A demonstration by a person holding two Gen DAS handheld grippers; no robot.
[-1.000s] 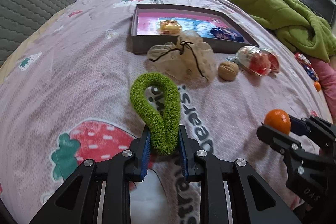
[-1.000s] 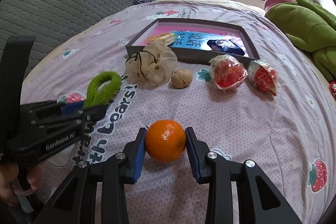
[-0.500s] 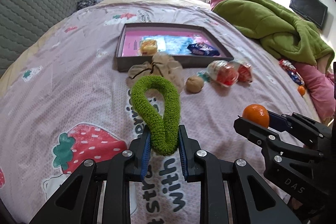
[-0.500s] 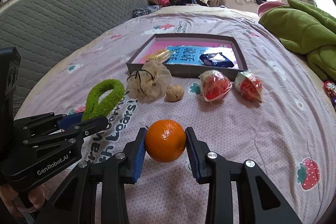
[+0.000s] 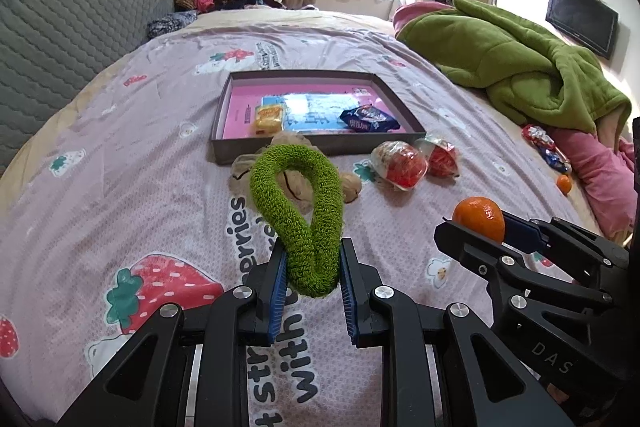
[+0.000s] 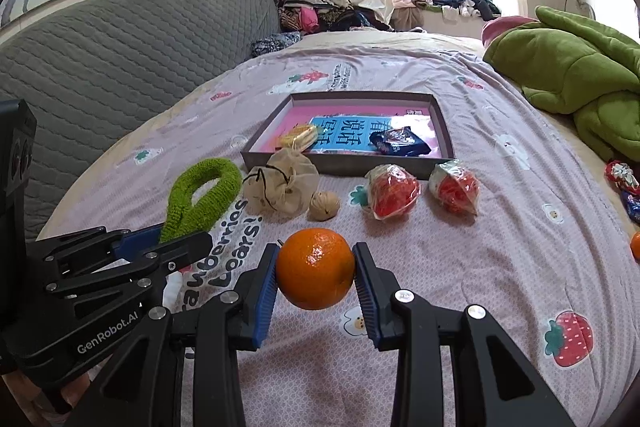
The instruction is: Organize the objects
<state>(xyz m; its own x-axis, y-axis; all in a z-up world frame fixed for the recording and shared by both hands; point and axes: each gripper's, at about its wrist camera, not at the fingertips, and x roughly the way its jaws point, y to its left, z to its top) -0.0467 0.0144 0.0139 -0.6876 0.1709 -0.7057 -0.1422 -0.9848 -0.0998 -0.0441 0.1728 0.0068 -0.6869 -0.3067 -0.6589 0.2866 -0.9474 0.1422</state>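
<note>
My left gripper [image 5: 313, 283] is shut on a green fuzzy loop [image 5: 298, 203], held up above the pink bedsheet; the same loop [image 6: 200, 197] shows at the left of the right wrist view. My right gripper [image 6: 315, 277] is shut on an orange [image 6: 315, 268], also lifted off the bed, and that orange [image 5: 479, 218] appears at the right in the left wrist view. Ahead lies a shallow grey box [image 5: 224, 143] with a pink floor, holding a yellow snack [image 5: 269, 115], a blue booklet and a dark blue packet [image 5: 368, 117].
In front of the box lie a beige mesh pouch [image 6: 280, 183], a walnut [image 6: 323, 206] and two wrapped red packets [image 6: 392, 190] [image 6: 456, 189]. A green blanket [image 5: 516, 67] is heaped at the right, with sweets and a small orange [image 5: 563, 183] near it. A grey headboard [image 6: 120, 67] runs along the left.
Both grippers have risen and drawn back from the bed with the loop and the orange still held. The box and loose items look smaller and farther off; more of the room shows.
</note>
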